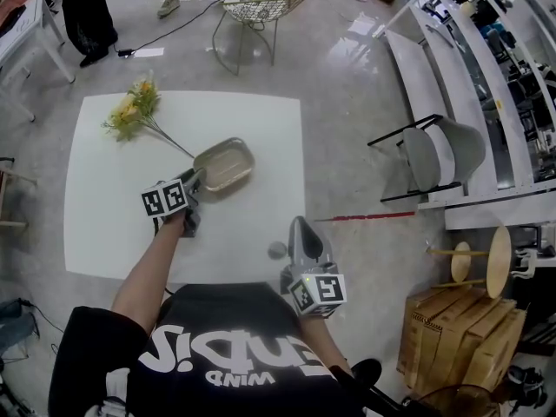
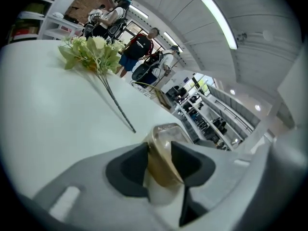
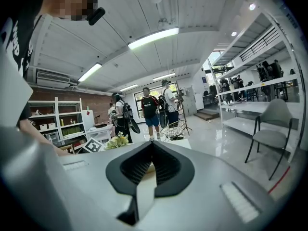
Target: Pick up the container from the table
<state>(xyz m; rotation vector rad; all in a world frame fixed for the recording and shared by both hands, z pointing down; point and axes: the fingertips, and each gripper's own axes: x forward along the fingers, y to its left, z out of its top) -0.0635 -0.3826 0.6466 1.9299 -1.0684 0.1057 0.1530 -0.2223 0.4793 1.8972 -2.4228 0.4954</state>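
Observation:
A shallow tan metal container (image 1: 224, 165) lies on the white table (image 1: 104, 233), right of the middle. My left gripper (image 1: 193, 181) is at its near-left corner. In the left gripper view the container's rim (image 2: 163, 162) stands between the two dark pads, which press on it from both sides, and my left gripper (image 2: 161, 153) is shut on it. My right gripper (image 1: 300, 228) hovers by the table's front edge, apart from the container. In its own view my right gripper (image 3: 151, 150) has its pads together with nothing between them.
Yellow artificial flowers (image 1: 135, 107) lie at the table's far left, their stem reaching toward the container. A wire basket stand (image 1: 252, 7) is beyond the table, a grey chair (image 1: 443, 150) and shelving to the right, and a wooden crate (image 1: 460, 328) at the near right. People stand farther back.

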